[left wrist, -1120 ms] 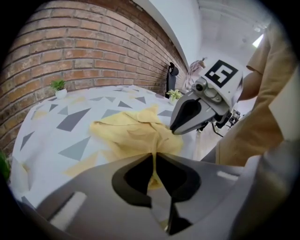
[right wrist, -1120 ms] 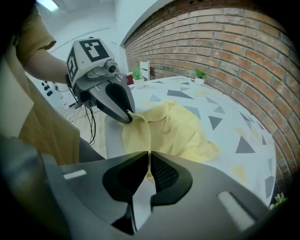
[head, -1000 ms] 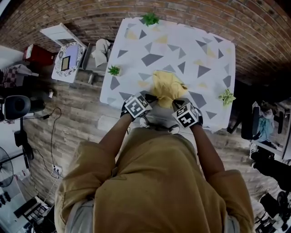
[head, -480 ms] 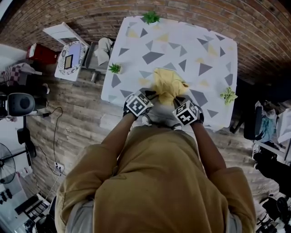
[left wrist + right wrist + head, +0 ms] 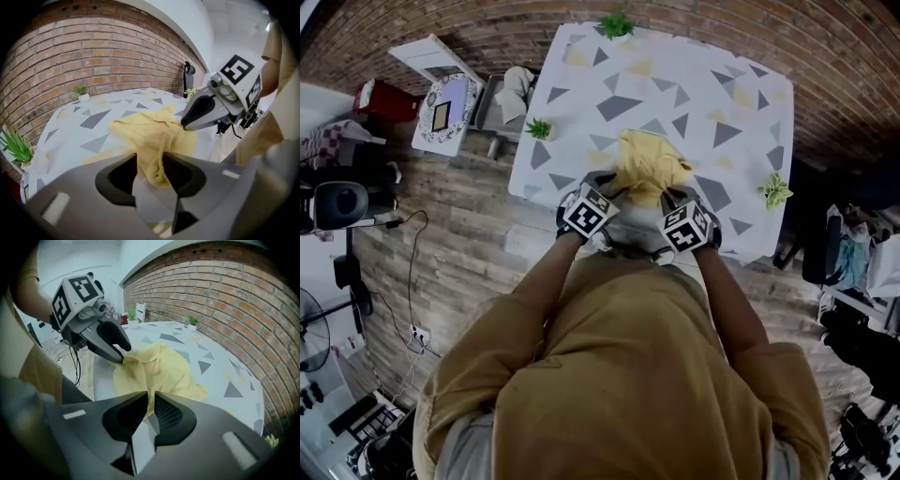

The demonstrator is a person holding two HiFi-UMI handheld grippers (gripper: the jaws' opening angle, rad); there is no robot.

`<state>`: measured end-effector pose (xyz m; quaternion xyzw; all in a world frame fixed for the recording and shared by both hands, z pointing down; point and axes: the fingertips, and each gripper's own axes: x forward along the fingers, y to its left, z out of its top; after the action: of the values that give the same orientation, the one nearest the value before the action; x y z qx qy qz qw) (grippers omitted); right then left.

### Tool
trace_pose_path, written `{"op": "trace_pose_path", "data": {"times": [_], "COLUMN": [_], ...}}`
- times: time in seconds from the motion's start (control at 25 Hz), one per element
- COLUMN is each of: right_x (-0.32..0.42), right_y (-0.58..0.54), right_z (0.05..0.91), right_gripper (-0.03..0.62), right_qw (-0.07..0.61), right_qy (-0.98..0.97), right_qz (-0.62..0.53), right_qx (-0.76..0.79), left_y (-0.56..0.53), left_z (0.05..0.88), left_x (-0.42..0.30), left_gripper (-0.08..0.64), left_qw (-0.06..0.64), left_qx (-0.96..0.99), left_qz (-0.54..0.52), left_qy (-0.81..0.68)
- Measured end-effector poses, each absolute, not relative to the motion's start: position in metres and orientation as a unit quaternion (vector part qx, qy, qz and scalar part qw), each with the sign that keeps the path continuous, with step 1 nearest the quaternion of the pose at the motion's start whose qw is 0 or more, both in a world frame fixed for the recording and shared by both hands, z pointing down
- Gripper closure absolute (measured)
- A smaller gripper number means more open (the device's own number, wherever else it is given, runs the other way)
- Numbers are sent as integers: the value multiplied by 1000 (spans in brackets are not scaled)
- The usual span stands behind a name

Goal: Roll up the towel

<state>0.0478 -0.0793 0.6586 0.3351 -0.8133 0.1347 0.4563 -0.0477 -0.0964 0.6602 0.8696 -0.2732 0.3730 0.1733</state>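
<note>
Little rolled yet: towel (image 5: 649, 167) bunched at near edge of table (image 5: 675, 84). Right gripper (image 5: 151, 399) clamped on hem; jaws of left gripper (image 5: 150, 157) opening round a fold.

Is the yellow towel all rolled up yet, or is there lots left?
Not yet. Done: the crumpled yellow cloth towel is gathered at the near edge of the white triangle-patterned table, with no tidy roll. In hand: the right gripper pinches its edge, and the left gripper is opening its jaws around a fold. Left: nearly all the rolling.
</note>
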Motion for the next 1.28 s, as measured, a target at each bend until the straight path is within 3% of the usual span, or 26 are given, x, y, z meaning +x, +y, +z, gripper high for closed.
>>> {"op": "trace_pose_path", "data": {"times": [0.64, 1.08, 1.28], "right_x": [68, 69, 69], "right_y": [-86, -83, -84], "right_z": [666, 674, 675], "right_gripper": [563, 563, 563], "right_qw": [458, 470, 477], "right_qy": [-792, -789, -788], "right_qz": [154, 152, 145], "right_qx": [372, 366, 361], "left_y": [-117, -125, -137], "left_z": [659, 667, 665], "left_x": [-59, -63, -66], "left_gripper": [362, 287, 270], "left_qw": [169, 156, 120], "left_qx": [863, 852, 845], "left_qz": [368, 386, 391], "left_qy": [-302, -317, -344]}}
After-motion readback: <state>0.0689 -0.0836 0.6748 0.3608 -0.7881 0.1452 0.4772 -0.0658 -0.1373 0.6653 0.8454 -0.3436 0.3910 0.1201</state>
